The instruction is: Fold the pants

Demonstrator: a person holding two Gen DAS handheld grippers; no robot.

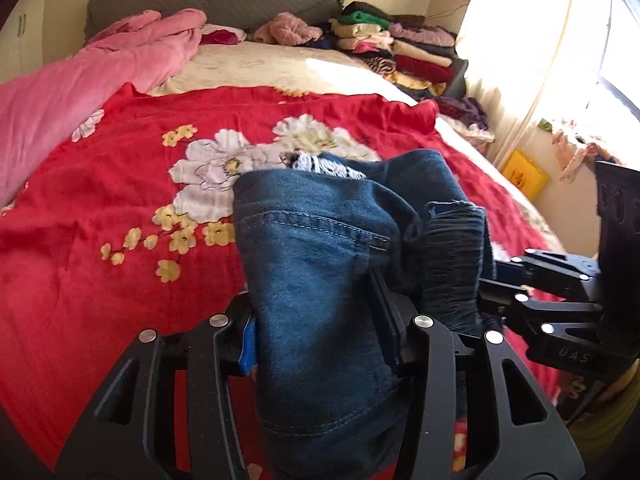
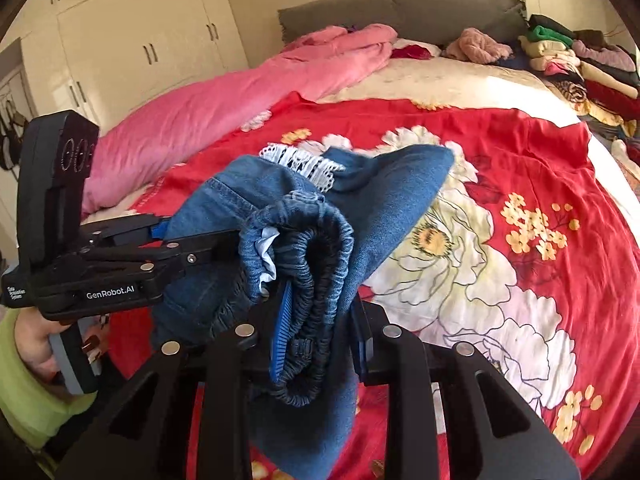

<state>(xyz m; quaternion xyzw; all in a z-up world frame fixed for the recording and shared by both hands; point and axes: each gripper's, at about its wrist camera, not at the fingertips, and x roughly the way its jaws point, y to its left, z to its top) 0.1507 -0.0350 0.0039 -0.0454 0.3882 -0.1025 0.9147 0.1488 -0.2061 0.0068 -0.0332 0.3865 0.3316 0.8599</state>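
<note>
Blue denim pants with an elastic waistband and a white lace trim are lifted bunched over the red floral blanket. My left gripper is shut on a denim fold at the bottom of its own view. The right gripper comes in from the right there and pinches the gathered waistband. In the right wrist view the pants hang over my right gripper, shut on the ruffled waistband. The left gripper clamps the cloth from the left, held by a hand in a lime-green sleeve.
A pink duvet lies along the bed's left side, below a grey headboard. Stacks of folded clothes fill the far right corner. A cream wardrobe stands to the left. A bright curtained window and a yellow box are on the right.
</note>
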